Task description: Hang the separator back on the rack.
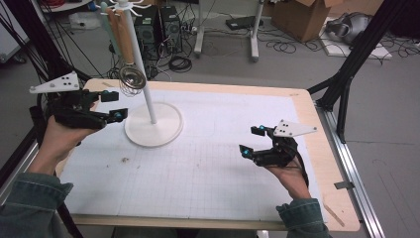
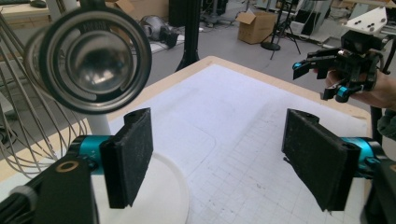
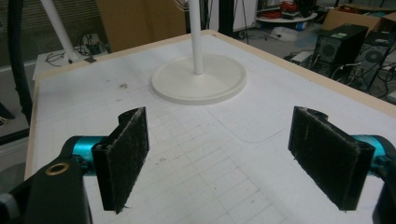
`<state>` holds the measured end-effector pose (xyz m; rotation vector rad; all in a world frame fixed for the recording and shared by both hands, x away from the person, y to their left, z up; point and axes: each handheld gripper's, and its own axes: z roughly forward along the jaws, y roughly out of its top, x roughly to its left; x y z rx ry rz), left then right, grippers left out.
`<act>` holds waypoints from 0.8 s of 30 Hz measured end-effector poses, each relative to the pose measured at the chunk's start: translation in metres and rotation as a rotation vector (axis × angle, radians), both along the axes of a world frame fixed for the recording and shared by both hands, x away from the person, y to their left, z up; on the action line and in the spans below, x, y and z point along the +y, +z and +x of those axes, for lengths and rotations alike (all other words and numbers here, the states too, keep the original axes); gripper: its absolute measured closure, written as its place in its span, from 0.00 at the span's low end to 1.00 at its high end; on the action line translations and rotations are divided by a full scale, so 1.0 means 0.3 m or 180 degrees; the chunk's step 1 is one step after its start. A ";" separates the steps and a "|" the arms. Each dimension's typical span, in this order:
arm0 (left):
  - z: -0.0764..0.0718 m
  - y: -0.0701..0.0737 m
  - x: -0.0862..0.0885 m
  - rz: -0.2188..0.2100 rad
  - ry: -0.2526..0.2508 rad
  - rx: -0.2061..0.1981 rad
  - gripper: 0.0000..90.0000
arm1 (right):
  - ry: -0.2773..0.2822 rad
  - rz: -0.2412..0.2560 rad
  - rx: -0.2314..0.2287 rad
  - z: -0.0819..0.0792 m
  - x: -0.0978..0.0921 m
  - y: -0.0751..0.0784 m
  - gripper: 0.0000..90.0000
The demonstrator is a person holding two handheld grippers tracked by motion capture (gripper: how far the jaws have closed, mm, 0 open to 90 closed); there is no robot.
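Observation:
A white rack with a round base (image 1: 153,125) and a thin pole (image 1: 140,64) stands at the back left of the table. A wire whisk (image 1: 131,77) and other wooden-handled utensils hang from its top hooks. My left gripper (image 1: 113,105) is open, held just left of the pole, near the whisk. In the left gripper view, the whisk's wires (image 2: 28,126) and a round metal utensil end (image 2: 93,58) hang close above the left pad (image 2: 128,154). My right gripper (image 1: 251,140) is open above the table's right side, holding nothing. The rack base (image 3: 198,77) lies ahead of it.
A white gridded mat (image 1: 198,148) covers the wooden table (image 1: 317,148). Black frame struts (image 1: 356,54) rise at the right. Cables, computer towers (image 1: 158,27) and a cardboard box (image 1: 302,17) sit on the floor beyond the table.

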<state>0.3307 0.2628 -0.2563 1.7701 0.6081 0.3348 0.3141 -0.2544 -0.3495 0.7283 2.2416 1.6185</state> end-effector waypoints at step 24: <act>-0.066 -0.137 -0.007 0.0080 0.0121 -0.0074 0.13 | -0.0157 -0.0061 0.0016 -0.019 -0.025 -0.042 0.16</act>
